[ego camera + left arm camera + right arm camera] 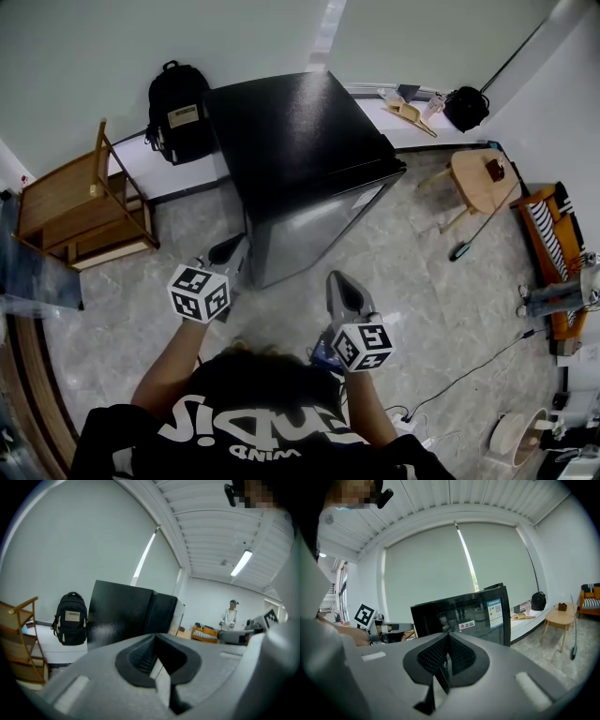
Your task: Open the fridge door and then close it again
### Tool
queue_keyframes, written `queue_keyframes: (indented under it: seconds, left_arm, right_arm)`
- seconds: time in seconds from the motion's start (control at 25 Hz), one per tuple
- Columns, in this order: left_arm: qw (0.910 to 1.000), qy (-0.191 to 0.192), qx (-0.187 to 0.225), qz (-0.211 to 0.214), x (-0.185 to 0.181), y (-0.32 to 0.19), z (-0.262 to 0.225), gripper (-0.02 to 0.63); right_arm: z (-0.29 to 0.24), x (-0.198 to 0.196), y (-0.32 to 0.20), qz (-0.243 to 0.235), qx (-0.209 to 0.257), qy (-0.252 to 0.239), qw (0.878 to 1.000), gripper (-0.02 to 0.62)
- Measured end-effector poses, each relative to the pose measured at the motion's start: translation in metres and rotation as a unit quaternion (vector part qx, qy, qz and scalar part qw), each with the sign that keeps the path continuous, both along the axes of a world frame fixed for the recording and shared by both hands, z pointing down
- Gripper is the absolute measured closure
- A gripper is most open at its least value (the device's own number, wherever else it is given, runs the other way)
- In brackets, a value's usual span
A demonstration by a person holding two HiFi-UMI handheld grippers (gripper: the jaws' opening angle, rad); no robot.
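Black fridge (300, 159) stood at upper centre of the head view, door closed. Left gripper (228, 250) sat centre left, tip just beside the fridge's lower left corner; jaws pressed together, nothing between. Right gripper (344, 283) lay below the door front, apart from it; jaws likewise together, empty.

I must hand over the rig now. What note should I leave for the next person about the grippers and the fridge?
Left gripper: fingers together, holding nothing, just short of the fridge.
Right gripper: fingers together, empty, also short of the fridge.
Fridge door: closed and facing the person; neither gripper touches it.
Done: nothing that these views can confirm.
Left: open the door, then close it again.
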State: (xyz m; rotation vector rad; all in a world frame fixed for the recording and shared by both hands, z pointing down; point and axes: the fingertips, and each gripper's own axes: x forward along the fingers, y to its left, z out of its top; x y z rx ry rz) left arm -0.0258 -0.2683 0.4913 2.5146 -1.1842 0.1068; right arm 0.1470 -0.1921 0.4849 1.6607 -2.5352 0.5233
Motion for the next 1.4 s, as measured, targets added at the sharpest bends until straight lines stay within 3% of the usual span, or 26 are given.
queue_keyframes:
  seconds: [0.32, 0.68, 1.08, 1.4]
  left_arm:
    - [0.9994, -0.016, 0.030, 0.000, -0.012, 0.034, -0.013, 0.606]
    - [0.9991, -0.003, 0.037, -0.018, -0.028, 0.058, -0.022, 0.606]
    - [0.9965, -0.048, 0.066, -0.022, -0.039, 0.068, -0.021, 0.606]
    - [0.9964, -0.050, 0.064, -0.024, -0.038, 0.069, -0.019, 0.606]
  right_arm:
    - [-0.002, -0.010, 0.011, -0.007, 0.007, 0.004, 1.000, 0.598]
    - [-0.009, -0.028, 0.022, -0.020, 0.018, 0.027, 0.999, 0.598]
    - [-0.008, -0.033, 0.022, -0.017, 0.022, 0.027, 0.999, 0.598]
    - [-0.008, -0.029, 0.019, -0.010, 0.027, 0.038, 0.999, 0.598]
